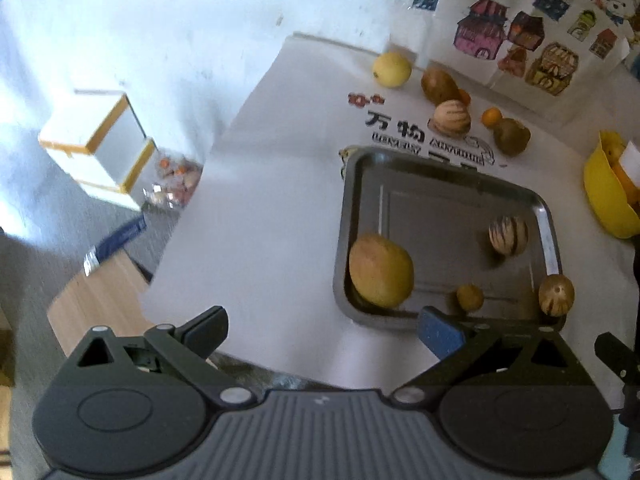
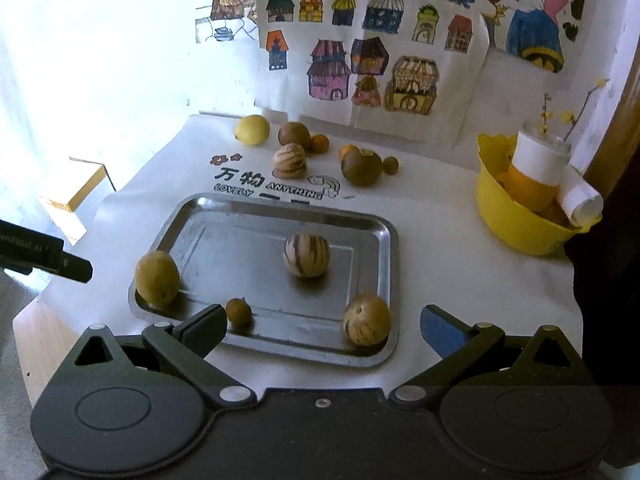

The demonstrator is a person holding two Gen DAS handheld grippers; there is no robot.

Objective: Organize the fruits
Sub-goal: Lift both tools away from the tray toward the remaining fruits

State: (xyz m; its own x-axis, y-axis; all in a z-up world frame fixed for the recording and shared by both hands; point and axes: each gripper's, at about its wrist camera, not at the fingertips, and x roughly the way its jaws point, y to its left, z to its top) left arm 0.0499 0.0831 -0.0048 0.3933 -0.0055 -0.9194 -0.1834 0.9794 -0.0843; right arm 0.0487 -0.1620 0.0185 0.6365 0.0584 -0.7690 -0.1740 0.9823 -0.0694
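With both hand-held grippers (image 1: 322, 330) (image 2: 322, 330) wide and empty, reach for the likely nearest loose fruit, the striped melon (image 2: 289, 160), and set it in a bare part of the tray (image 2: 256, 216).

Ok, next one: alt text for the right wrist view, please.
A metal tray on a white-covered table holds four fruits: a large yellow-green one at its left end, a striped round one in the middle, and two more along the near rim. The open, empty right tool frames the foreground. More fruit lies beyond the tray, beside a yellow bowl.
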